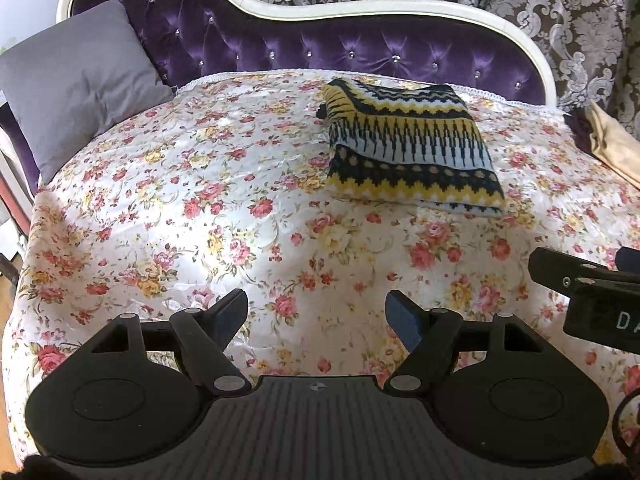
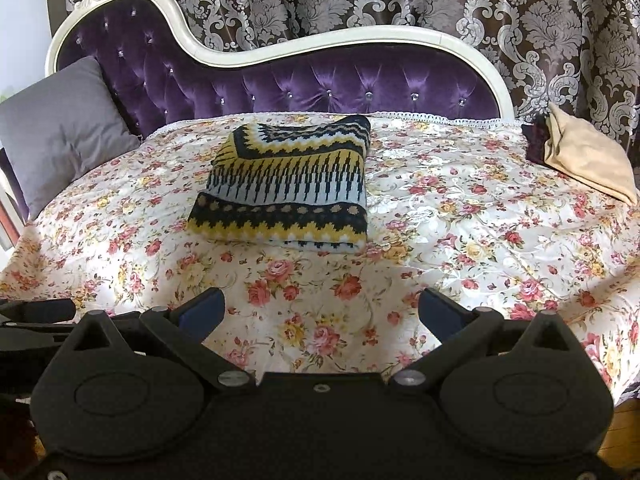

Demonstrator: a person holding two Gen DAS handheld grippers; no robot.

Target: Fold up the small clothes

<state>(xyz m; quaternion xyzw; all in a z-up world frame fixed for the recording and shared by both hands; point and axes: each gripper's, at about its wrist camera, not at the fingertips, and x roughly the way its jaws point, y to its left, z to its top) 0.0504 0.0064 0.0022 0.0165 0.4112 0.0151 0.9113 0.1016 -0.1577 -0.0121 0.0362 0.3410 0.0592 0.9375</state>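
Note:
A knit garment [image 1: 412, 144] with navy, yellow and pale blue zigzag bands lies folded into a rectangle on the floral sheet [image 1: 240, 208], toward the back. It also shows in the right wrist view [image 2: 288, 192], centre. My left gripper [image 1: 316, 316] is open and empty, held over the sheet well in front of the garment. My right gripper [image 2: 320, 312] is open and empty too, also short of the garment. The right gripper's side shows at the right edge of the left wrist view [image 1: 588, 292].
A grey pillow [image 1: 72, 84] leans at the back left. A purple tufted backrest with a white frame [image 1: 360, 52] runs behind. A beige cloth over something dark purple [image 2: 584, 156] lies at the back right. Patterned curtains [image 2: 400, 0] hang behind.

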